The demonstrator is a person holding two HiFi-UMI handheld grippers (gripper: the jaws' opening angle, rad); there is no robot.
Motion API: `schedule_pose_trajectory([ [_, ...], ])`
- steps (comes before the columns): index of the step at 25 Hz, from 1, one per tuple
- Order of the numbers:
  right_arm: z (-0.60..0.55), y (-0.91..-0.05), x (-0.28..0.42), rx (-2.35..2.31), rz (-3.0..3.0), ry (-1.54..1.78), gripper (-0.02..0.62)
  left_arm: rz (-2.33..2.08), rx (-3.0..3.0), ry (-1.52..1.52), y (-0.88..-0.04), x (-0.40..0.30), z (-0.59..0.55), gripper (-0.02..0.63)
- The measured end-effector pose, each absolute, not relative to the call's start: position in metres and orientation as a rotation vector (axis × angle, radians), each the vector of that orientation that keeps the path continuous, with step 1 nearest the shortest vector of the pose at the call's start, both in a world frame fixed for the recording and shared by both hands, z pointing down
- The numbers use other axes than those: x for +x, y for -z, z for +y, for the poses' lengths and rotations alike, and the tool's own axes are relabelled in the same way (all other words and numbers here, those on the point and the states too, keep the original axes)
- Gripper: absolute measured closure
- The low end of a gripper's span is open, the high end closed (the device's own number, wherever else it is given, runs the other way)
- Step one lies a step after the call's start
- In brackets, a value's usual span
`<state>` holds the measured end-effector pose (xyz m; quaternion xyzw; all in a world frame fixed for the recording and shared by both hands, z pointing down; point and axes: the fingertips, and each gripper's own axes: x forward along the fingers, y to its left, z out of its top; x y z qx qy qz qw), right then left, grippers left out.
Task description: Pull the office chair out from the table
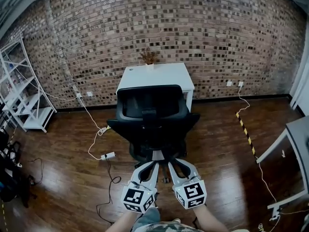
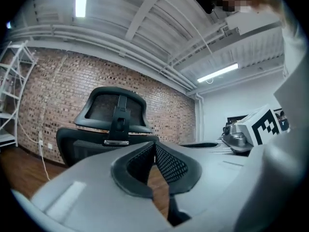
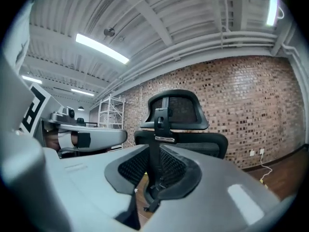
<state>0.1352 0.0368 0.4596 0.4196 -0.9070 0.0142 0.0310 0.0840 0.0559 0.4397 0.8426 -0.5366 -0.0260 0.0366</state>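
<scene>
The black mesh office chair stands with its back toward me, in front of the white table by the brick wall. Both grippers are held level side by side, short of the chair, over its base. My left gripper is shut, its pad tips meeting with nothing between them. My right gripper has its jaws a narrow gap apart and grips nothing; the chair's back post only shows through the gap. Each gripper view shows the chair's headrest and backrest some way ahead.
A small dried plant sits on the table's far edge. A power strip with cables lies on the wooden floor left of the chair. A white shelf rack stands at far left, another table at right, striped floor tape beside it.
</scene>
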Motion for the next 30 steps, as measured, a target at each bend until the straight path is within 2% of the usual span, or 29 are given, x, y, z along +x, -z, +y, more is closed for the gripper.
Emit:
schedule_pose_trajectory([
  [4,0.043,-0.453,0.134,1.296,-2.829,-0.053,0.594,-1.635,2.585,0.081,-0.435,0.095,0.061,0.589],
  [30,0.073,-0.445,0.127,1.155,-2.869,-0.013,0.594,-1.625,2.564,0.124,-0.435,0.108,0.080,0.589],
])
